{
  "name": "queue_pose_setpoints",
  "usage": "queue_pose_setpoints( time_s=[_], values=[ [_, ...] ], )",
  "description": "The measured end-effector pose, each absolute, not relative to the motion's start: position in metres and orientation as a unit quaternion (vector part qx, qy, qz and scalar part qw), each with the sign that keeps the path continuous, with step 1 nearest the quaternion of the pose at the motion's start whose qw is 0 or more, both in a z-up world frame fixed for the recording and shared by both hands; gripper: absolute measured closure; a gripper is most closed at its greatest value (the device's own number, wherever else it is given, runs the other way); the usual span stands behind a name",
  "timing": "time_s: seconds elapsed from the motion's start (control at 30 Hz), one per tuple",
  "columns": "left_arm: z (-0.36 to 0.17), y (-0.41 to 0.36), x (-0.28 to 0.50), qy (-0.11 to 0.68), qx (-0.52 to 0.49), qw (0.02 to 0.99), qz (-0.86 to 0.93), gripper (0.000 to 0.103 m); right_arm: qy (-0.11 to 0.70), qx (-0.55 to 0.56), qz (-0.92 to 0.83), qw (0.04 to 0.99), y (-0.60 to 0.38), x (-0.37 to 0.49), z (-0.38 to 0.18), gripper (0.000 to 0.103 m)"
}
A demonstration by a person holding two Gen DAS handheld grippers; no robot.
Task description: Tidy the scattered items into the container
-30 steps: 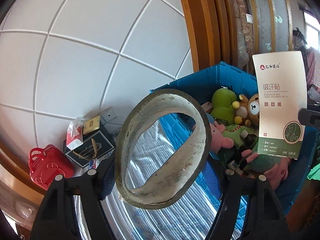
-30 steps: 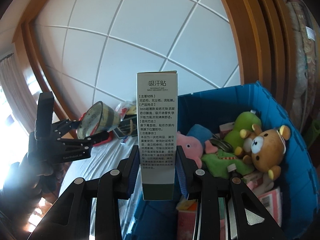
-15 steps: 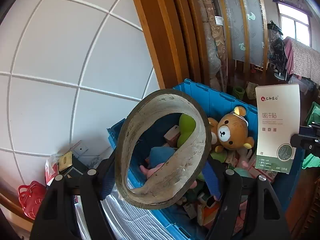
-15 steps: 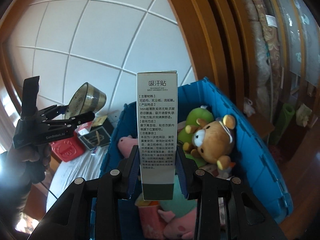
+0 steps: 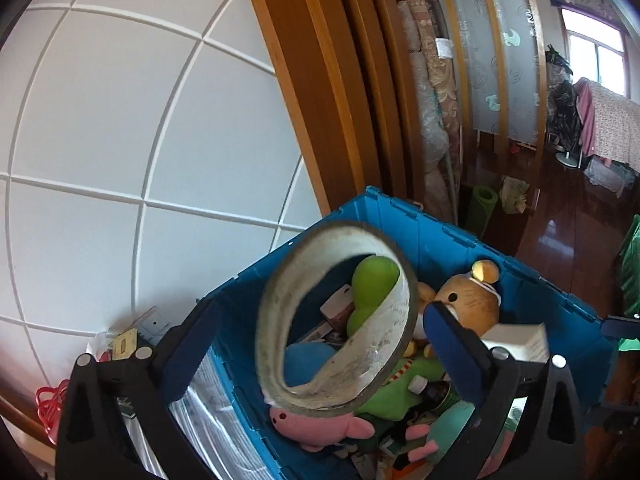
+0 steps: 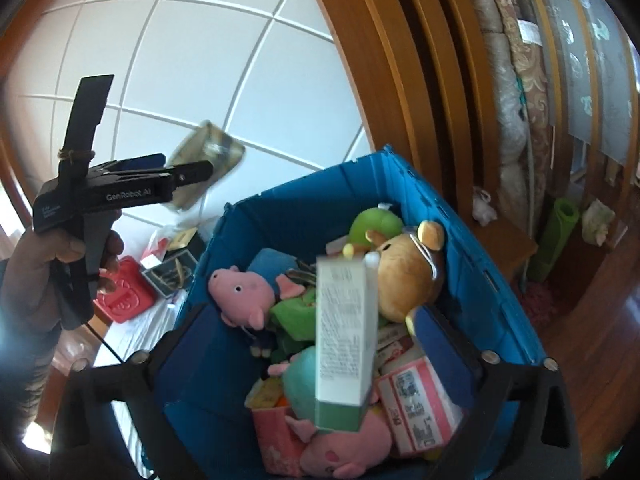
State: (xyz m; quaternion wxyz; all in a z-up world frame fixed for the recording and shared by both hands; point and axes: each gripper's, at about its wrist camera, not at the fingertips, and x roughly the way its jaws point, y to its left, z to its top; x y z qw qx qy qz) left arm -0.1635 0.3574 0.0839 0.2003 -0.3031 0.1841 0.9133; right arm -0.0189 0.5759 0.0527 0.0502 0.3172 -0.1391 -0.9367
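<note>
Both jaws have just been opening and now stand wide, pads clear. Tape roll hangs loose between the left gripper jaws, hole toward the camera, above the near-left corner of the bin. Box drops upright, long axis vertical, between the right gripper jaws, over the bin's middle. Judgement: both fall inside; the roll is nearer the rim.

Bright daylight — window glare, fisheye-bent dark edges, box motion-blurred.
</note>
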Motion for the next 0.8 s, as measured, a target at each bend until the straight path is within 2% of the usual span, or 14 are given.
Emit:
queue_pose_setpoints(
  time_s=[0.4, 0.8],
  values=[
    [0.077, 0.285, -0.15, 0.138, -0.318, 0.142, 0.927, 0.0, -0.117, 0.322, -0.934, 0.102, 0.53, -0.042, 0.057, 0.0],
    [0.072, 0.153, -0.082, 0.066, -0.332, 0.07, 0.938, 0.0, -0.114, 0.34, -0.92, 0.155, 0.429, -0.041, 0.071, 0.0]
  ],
)
